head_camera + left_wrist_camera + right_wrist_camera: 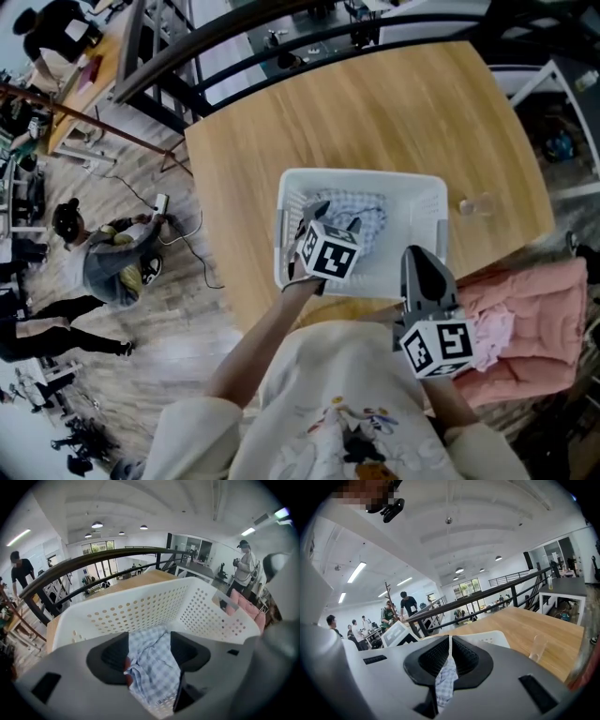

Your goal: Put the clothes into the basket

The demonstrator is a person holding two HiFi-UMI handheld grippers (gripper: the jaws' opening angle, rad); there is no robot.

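A white basket (361,175) stands on the wooden table (375,103), and everything else is placed here in relation to it. Inside the basket, in its left half, lies a crumpled blue-and-white checked cloth (361,211). The left gripper (336,217) reaches into the basket from the near side, directly over this cloth. In the left gripper view the left gripper (150,653) has its jaws spread wide. The cloth (152,667) fills the gap between the two dark pads, and the perforated walls of the basket (140,609) rise behind it. The right gripper (417,258) is at the near right corner of the basket, with its tips above the rim there. In the right gripper view the right gripper (450,656) has its jaws pressed together, with only a thin line between them. A narrow strip of the same checked cloth (446,681) is pinched in that line and hangs toward the camera. Behind the jaws, part of the basket (487,639) and the table (534,625) are visible. A clear glass (476,204) stands on the table just to the right of the basket, apart from it, and it also shows in the right gripper view (539,648). A pink garment (534,328) lies to the right of the basket and nearer to the person, past the table edge. From the left gripper view it (248,609) shows beyond the right wall of the basket.
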